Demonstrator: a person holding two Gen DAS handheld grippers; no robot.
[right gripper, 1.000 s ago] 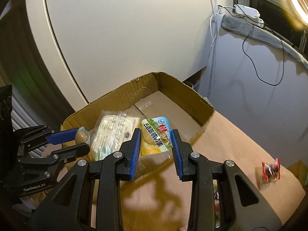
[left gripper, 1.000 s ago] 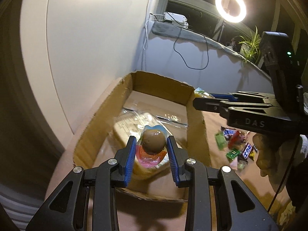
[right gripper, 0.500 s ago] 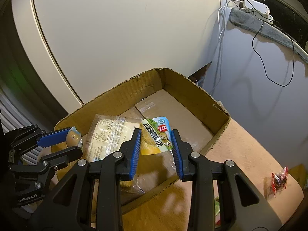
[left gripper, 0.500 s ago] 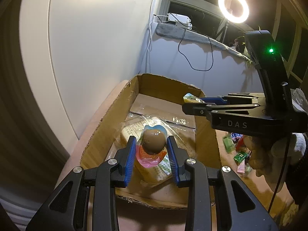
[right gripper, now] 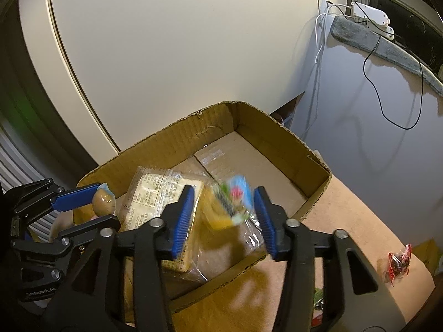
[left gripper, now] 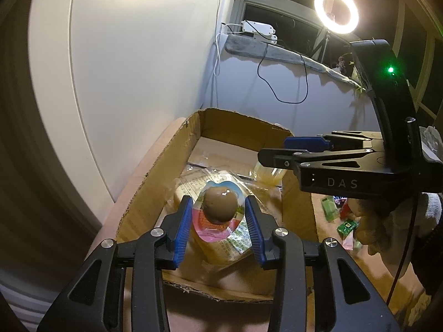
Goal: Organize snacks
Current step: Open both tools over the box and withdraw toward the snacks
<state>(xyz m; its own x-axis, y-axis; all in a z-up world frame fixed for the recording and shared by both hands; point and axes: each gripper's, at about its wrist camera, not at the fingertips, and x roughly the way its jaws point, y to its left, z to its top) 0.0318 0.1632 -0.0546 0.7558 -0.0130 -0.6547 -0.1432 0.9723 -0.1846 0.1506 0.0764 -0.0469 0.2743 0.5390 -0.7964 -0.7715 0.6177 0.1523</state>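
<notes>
An open cardboard box (left gripper: 155,182) (right gripper: 293,149) stands on a tan table. My left gripper (left gripper: 218,215) is shut on a brown egg in a clear packet (left gripper: 219,207) and holds it over the box's near end; it also shows in the right wrist view (right gripper: 103,200). My right gripper (right gripper: 225,207) is open over the box, and a blurred yellow snack packet with a blue-green label (right gripper: 227,204) is falling between its fingers. The yellow packet (left gripper: 267,175) shows below the right gripper (left gripper: 279,152). A flat clear packet of biscuits (right gripper: 157,191) lies in the box.
Several small wrapped candies (left gripper: 340,215) lie on the table right of the box. A red-wrapped candy (right gripper: 398,261) lies at the right. A white wall panel stands behind the box. A grey ledge with a cable (left gripper: 279,88) and a ring light (left gripper: 335,10) are beyond.
My right gripper has opened and let go of the yellow packet, which is dropping into the box. Both grippers have moved further over the box. The left still holds the egg.
</notes>
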